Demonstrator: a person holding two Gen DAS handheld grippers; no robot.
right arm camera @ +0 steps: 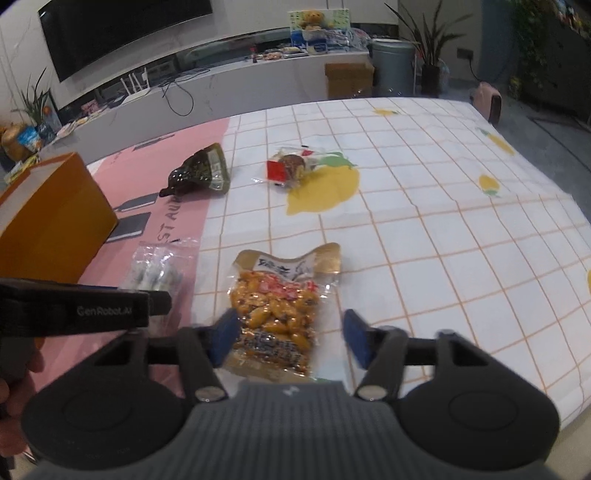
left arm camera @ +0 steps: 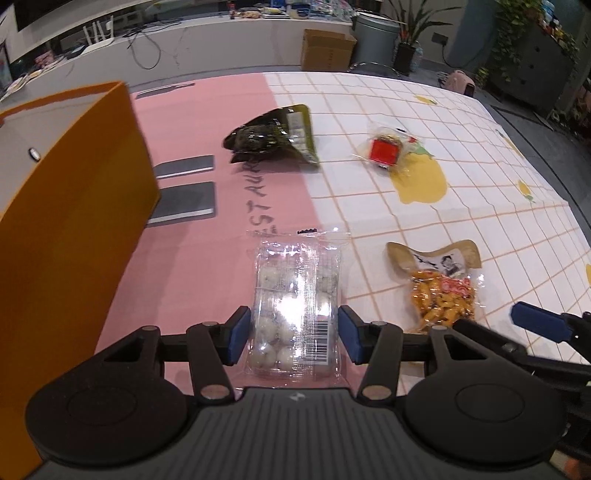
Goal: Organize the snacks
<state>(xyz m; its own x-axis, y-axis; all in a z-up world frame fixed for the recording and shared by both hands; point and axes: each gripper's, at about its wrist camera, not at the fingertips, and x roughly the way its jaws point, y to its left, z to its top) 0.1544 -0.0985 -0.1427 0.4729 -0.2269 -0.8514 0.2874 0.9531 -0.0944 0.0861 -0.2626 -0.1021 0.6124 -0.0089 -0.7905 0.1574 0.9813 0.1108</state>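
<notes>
While both claws hang low over the counter, each one straddles a different snack. The left claw stands open, its blue pads on either side of a clear packet of white round sweets that lies flat where the pink cloth meets the white checked cloth; the pads sit just beside the packet's edges, and whether they touch it cannot be told. The right claw is open too, spread wider than the packet of orange-yellow nuts lying between its fingers; the left-hand pad is at the packet's edge, while the right-hand pad stands clear of it. That nut packet also shows in the left wrist view, to the right of the sweets, with a blue fingertip of the right claw close beside it. Farther back on the counter, a dark green pouch lies near the seam of the two cloths, and a clear wrapper with a red square inside rests by a yellow lemon print. An orange box stands on the pink cloth at the left, close to the sweets packet, with two dark grey rectangles on the cloth beside it. Behind the counter run a long white ledge and a dark screen on the wall.
</notes>
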